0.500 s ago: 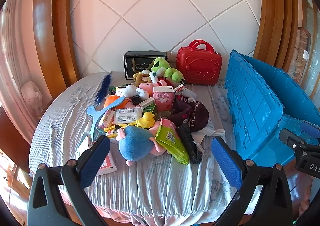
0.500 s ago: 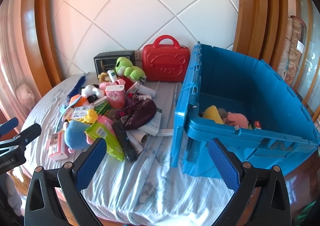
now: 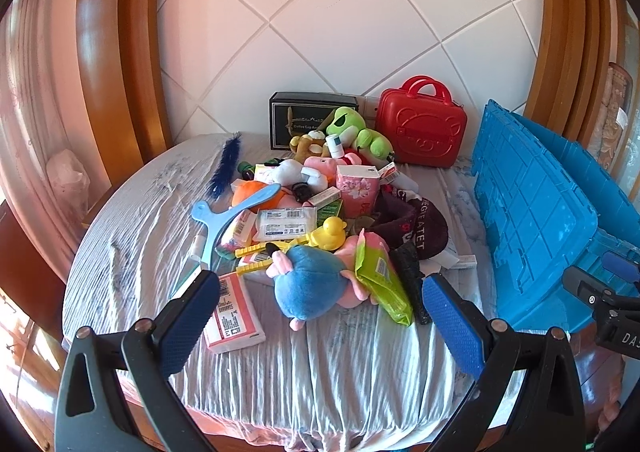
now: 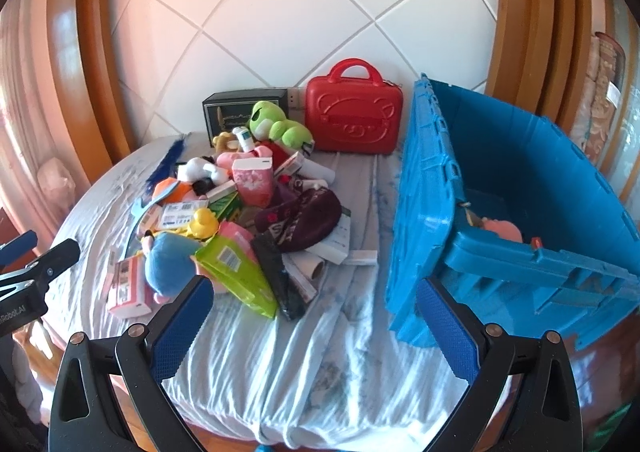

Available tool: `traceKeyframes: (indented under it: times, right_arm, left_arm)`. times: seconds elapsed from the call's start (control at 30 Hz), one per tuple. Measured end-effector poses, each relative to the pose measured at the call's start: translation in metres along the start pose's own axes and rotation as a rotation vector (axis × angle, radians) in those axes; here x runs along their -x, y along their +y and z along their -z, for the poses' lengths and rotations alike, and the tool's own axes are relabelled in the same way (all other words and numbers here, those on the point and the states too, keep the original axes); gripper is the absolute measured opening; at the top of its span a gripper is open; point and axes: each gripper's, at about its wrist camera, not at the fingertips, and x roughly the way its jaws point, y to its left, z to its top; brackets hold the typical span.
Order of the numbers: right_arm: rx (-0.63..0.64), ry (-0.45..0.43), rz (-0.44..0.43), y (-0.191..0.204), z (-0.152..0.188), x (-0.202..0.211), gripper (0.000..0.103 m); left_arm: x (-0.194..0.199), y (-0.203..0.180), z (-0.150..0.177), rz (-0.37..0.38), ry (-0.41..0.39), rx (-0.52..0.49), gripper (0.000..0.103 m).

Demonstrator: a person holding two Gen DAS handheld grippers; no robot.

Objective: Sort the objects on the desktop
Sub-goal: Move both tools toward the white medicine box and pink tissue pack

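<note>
Wrinkled pale cloth covers the table beneath a white-tiled wall.

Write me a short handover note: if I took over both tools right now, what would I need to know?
Left tool: open, empty, above the table's near edge.
Right tool: open, empty, near the blue crate.
The pile of toys, packets and boxes sits mid-table on the cloth; the blue plush lies nearest.
Done: a few items, one pink, are in the crate.
Left: nearly the whole pile.
</note>
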Motion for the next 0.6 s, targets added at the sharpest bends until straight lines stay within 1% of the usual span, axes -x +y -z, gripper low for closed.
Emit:
traceKeyframes:
  times: [0.13, 0.27, 0.37, 0.47, 0.57, 0.6]
  right_arm:
    - [0.028, 0.034, -0.035, 0.018, 0.005, -0.021, 0.103]
    - [0.060, 0.090, -0.109, 0.030, 0.006, -0.053, 0.103]
    - [0.076, 0.123, -0.160, 0.035, 0.006, -0.082, 0.103]
    - [0.085, 0.173, -0.202, 0.038, 0.002, -0.117, 0.103]
    - [0.088, 0.234, -0.233, 0.040, 0.000, -0.151, 0.103]
    - [0.095, 0.256, -0.245, 0.042, 0.000, -0.163, 0.103]
  left_arm:
    - [-0.024, 0.036, 0.004, -0.054, 0.049, 0.056, 0.103]
    - [-0.055, 0.067, 0.015, -0.146, 0.107, 0.109, 0.103]
    - [-0.077, 0.084, 0.027, -0.195, 0.171, 0.148, 0.103]
    - [-0.098, 0.096, 0.035, -0.215, 0.250, 0.184, 0.103]
    - [-0.120, 0.102, 0.041, -0.226, 0.304, 0.210, 0.103]
    - [-0.129, 0.104, 0.044, -0.219, 0.323, 0.220, 0.103]
